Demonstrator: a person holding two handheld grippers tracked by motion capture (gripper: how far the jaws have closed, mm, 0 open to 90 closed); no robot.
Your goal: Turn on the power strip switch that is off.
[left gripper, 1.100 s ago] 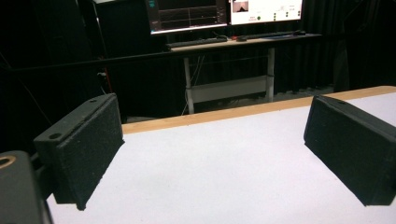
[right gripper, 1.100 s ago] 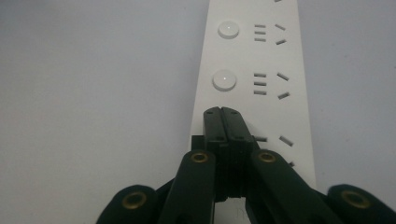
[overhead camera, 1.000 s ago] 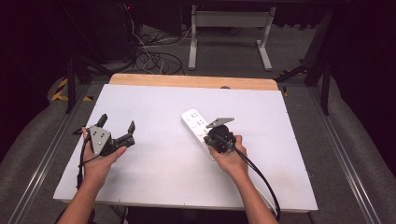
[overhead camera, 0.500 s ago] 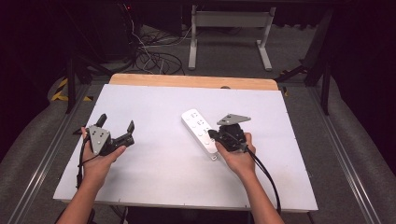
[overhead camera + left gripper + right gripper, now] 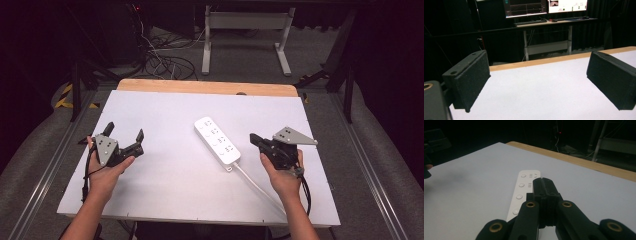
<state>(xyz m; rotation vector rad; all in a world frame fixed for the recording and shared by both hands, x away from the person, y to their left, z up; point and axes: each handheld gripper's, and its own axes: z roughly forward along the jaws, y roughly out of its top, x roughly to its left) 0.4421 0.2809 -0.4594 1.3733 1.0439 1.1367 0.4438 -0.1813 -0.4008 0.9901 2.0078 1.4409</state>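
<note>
Because the white power strip point(image 5: 217, 142) lies on the white table point(image 5: 170, 200) with its long axis running diagonally, far end toward the table's middle and near end toward the person's right, the right gripper point(image 5: 256, 140) is plainly the nearer tool: it sits just beside the strip's near half, off to the strip's right, jaws pointing leftward at it. In the right gripper view those jaws are pressed together with nothing between them, and the strip point(image 5: 524, 192) stretches away just past and left of their tips (its sockets face up). The strip's cord point(image 5: 255, 184) leaves the near end and trails toward the table's front edge, passing close by the right hand point(image 5: 283, 175). The left gripper point(image 5: 125, 142) rests well apart, near the table's left side, its jaws spread wide and empty, with bare table between the pads point(image 5: 471, 80). No container stands on the table. I judge any grasp would mean parting the right jaws first and closing across the strip's narrow width.
</note>
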